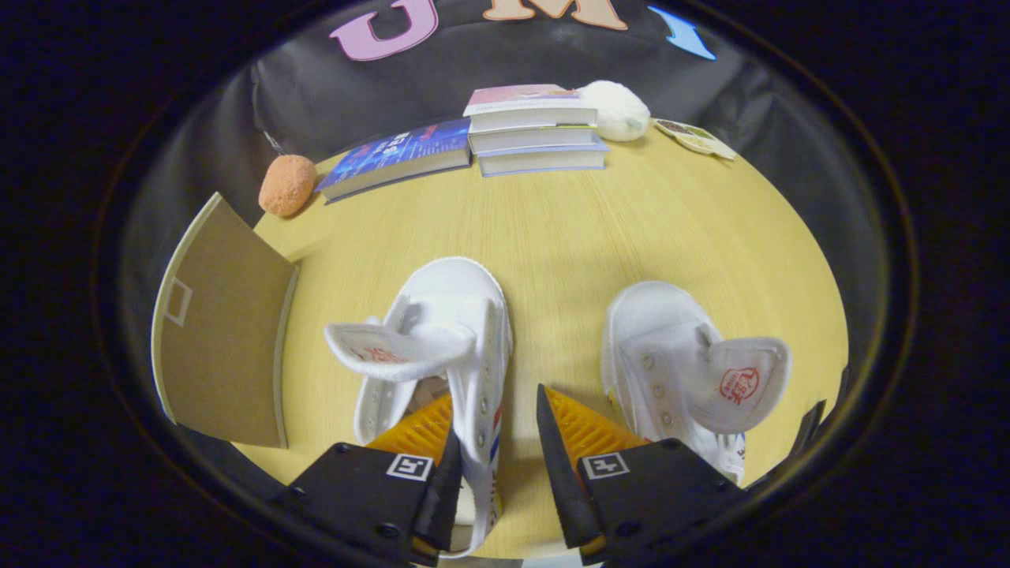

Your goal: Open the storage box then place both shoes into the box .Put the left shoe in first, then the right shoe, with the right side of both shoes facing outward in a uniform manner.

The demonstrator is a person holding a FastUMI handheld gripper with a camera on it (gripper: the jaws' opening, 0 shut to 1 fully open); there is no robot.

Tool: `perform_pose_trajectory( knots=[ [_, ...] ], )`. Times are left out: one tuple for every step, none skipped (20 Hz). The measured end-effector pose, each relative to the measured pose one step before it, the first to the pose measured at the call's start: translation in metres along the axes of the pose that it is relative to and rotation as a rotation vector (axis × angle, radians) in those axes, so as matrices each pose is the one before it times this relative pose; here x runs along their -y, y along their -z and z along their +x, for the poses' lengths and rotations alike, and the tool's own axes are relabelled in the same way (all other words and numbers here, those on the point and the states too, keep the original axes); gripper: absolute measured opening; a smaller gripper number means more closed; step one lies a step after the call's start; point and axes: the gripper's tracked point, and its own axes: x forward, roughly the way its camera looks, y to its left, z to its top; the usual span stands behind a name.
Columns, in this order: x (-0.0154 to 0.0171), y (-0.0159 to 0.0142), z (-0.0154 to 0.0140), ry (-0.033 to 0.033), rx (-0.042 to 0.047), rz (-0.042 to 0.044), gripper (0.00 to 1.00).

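On a pale yellow wood-grain tabletop (552, 237) inside a booth, a brown cardboard storage-box flap (225, 339) stands raised at the left, the box seemingly open though its interior is hidden. Beyond the shoes, a stack of three pale-covered books (536, 130) sits at the far edge beside a blue-covered book lying flat (398, 158), with a fluffy white ball (615, 110) to the stack's right, some small printed cards (694, 136) farther right, and a fuzzy orange ball (286, 184) near the flap's top. Two white canvas lace-less sneakers lie toes pointing away: the left-hand white sneaker (450, 315), its tongue flopped outward, and the right-hand white sneaker (671, 347), well apart across bare table, its tongue folded back to show a red mark. The handheld gripper (493, 450) is spread wide, one finger dipping inside the left-hand sneaker's opening and the other outside over the table, so the shoe's right side wall with its eyelets runs between them; whether either finger yet touches the canvas cannot be told. The shoe looks light and soft, its canvas upper likely to crumple, so the stiffer collar and eyelet strip between the fingers appears the soundest place to pinch before lifting it toward the box.
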Motion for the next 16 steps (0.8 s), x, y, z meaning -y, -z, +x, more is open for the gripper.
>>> perform_pose_trajectory(
  knots=[
    [-0.00641,0.00203,0.00402,-0.04737,-0.01152,0.03298,0.43],
    [-0.00398,0.0006,0.00063,-0.00928,-0.0044,0.03405,0.32],
    [0.00154,-0.00004,-0.00389,-0.00826,-0.0096,0.01465,0.21],
    [-0.00036,-0.00071,-0.00133,-0.00704,-0.00135,0.00705,0.2],
    [0.00114,-0.00103,-0.00085,-0.01402,0.00751,0.02931,0.2],
    [-0.00151,0.00123,0.00134,-0.00055,-0.00241,0.04133,0.08],
    [-0.00082,0.00082,-0.0005,-0.00999,0.00054,0.03358,0.08],
    [-0.00004,0.00002,0.00019,-0.00928,-0.00357,0.02963,0.08],
    [0.00005,-0.00068,0.00046,-0.00844,-0.00061,0.02447,0.08],
    [-0.00019,0.00003,-0.00027,-0.00834,-0.00171,0.0242,0.08],
    [0.00005,0.00086,-0.00021,-0.00982,-0.00633,0.02594,0.08],
    [-0.00065,0.00005,-0.00061,-0.01019,-0.00498,0.03529,0.08],
    [-0.0006,0.00093,-0.00042,-0.01331,-0.00628,0.03683,0.08],
    [-0.00199,0.00196,-0.00093,-0.01896,-0.00731,0.03296,0.08],
    [-0.003,0.00284,-0.00035,-0.02545,-0.01226,0.03356,0.08],
    [-0.00421,0.00394,-0.0015,-0.02854,-0.01461,0.03906,0.08]
  ],
)
